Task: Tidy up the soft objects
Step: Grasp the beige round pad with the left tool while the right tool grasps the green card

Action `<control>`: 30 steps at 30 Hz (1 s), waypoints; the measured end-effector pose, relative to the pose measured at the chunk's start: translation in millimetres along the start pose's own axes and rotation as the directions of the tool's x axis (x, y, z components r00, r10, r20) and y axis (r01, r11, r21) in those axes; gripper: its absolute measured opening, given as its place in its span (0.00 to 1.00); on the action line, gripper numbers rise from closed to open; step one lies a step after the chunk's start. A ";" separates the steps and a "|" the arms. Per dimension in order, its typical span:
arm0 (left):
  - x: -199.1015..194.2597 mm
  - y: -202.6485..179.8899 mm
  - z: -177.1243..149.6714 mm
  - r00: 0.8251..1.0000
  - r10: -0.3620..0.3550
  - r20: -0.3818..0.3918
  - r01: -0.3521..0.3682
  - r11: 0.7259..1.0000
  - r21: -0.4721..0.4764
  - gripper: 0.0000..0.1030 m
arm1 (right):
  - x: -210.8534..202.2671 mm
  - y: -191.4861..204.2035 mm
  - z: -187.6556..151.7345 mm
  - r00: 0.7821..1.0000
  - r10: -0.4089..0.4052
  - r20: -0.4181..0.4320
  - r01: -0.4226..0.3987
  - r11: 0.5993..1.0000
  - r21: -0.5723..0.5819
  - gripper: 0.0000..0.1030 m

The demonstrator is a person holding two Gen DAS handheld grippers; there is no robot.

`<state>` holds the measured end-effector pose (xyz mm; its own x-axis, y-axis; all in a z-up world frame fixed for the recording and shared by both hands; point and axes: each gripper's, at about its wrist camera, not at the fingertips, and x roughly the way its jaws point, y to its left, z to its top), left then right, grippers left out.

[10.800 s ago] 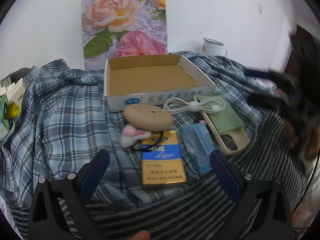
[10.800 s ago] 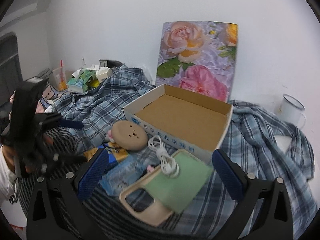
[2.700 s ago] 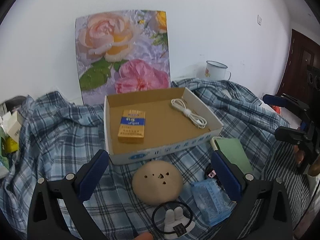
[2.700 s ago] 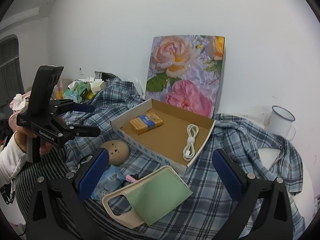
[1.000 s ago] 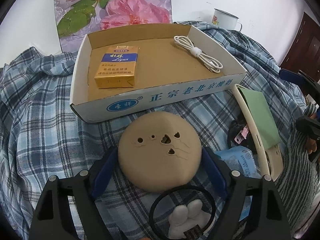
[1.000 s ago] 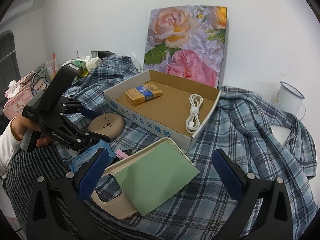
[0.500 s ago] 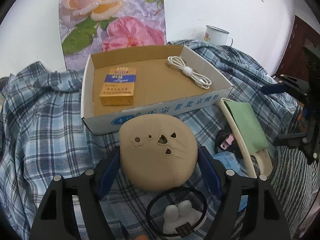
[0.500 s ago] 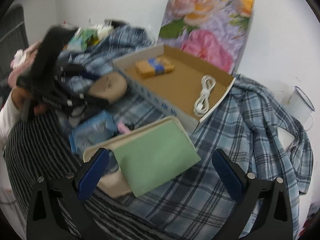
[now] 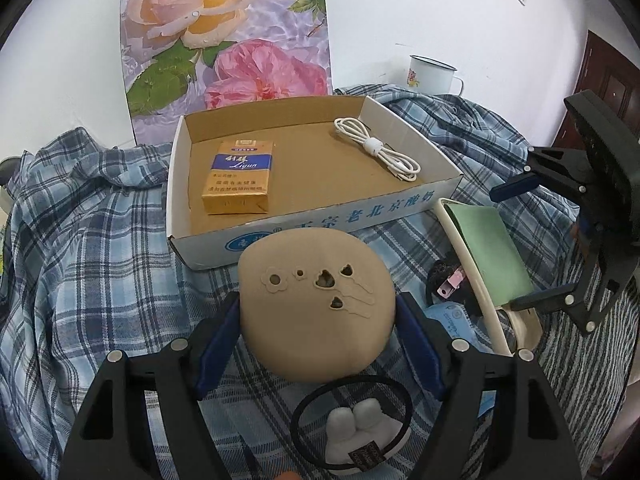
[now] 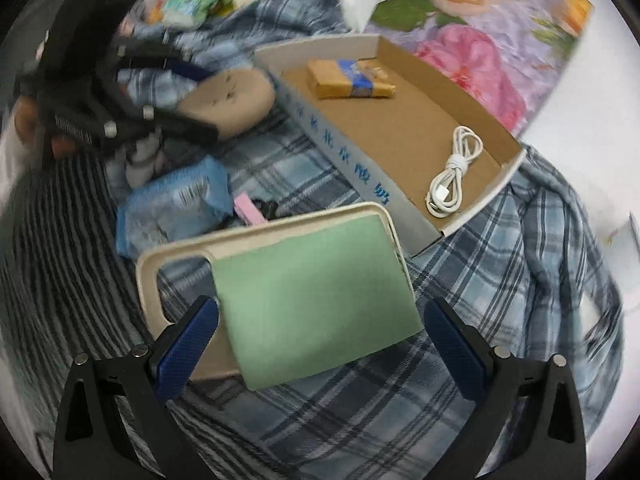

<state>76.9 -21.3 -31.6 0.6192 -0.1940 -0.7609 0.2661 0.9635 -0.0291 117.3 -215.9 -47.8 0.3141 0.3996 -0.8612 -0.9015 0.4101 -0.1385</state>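
My left gripper (image 9: 316, 320) is shut on a round tan soft pad (image 9: 316, 300) and holds it just in front of the cardboard box (image 9: 320, 216); it also shows in the right wrist view (image 10: 230, 98). The box holds a gold cigarette pack (image 9: 238, 178) and a coiled white cable (image 9: 378, 152). My right gripper (image 10: 320, 328) is open, its blue pads either side of the green-and-cream phone case (image 10: 304, 292). A blue tissue pack (image 10: 176, 204) lies left of the case.
A black hair tie with a white charm (image 9: 356, 428) lies under the left gripper. A pink clip (image 10: 250, 208) lies by the tissue pack. A rose-print board (image 9: 228, 40) and an enamel mug (image 9: 430, 74) stand behind the box. Plaid cloth (image 9: 80, 260) covers the surface.
My left gripper has lifted the tan pad slightly toward the box. My right gripper has dropped down and forward over the phone case; its view is blurred by motion.
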 end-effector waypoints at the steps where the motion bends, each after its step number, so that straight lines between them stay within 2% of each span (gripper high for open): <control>1: 0.2 -0.1 -0.2 1.000 -0.001 -0.001 0.001 1.000 0.000 0.76 | 1.1 0.9 0.7 1.000 -0.001 -0.005 0.001 1.000 -0.024 1.00; 3: 0.0 -0.5 -0.4 1.000 -0.001 -0.001 0.001 1.000 -0.002 0.76 | 2.9 -0.3 1.5 1.000 0.024 -0.008 -0.024 0.998 -0.052 1.00; 6: -0.4 -0.5 -0.5 1.000 0.003 0.001 -0.003 1.000 0.003 0.76 | 9.6 -7.7 1.7 0.996 0.090 -0.019 -0.091 0.995 -0.033 1.00; 12: -1.4 -2.7 -0.5 1.000 0.005 0.006 -0.006 1.000 0.010 0.76 | 10.8 -16.6 -1.8 0.990 0.139 -0.005 -0.139 0.990 -0.021 1.00; 21: -1.9 -2.5 -0.3 1.000 0.001 0.007 -0.001 1.000 0.009 0.76 | 11.6 -18.6 2.5 0.995 0.094 -0.020 -0.094 0.995 0.018 0.97; 23: -2.5 -3.5 -0.5 1.000 0.000 0.011 0.000 1.000 0.010 0.76 | 3.3 -15.1 3.7 0.999 0.052 0.005 -0.052 0.998 0.029 0.97; 25: -3.5 -3.3 0.2 1.000 0.000 0.017 0.000 1.000 0.009 0.76 | -11.3 -10.9 5.1 0.998 0.007 0.068 -0.010 0.998 0.054 0.96; 27: -8.2 -4.9 0.1 0.999 0.011 0.040 -0.012 1.000 0.007 0.76 | -27.3 -9.9 6.7 0.990 -0.009 0.144 -0.007 0.995 0.104 0.70; 30: -19.3 -7.3 2.7 0.996 0.025 0.091 -0.026 1.000 0.011 0.76 | -42.6 -6.6 11.2 0.971 -0.078 0.228 0.037 0.983 0.179 0.69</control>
<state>65.0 -25.1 -14.9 0.6903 -0.1859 -0.6992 0.2578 0.9662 -0.0023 113.2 -226.4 -4.8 0.4432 0.5424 -0.7137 -0.8214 0.5646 -0.0810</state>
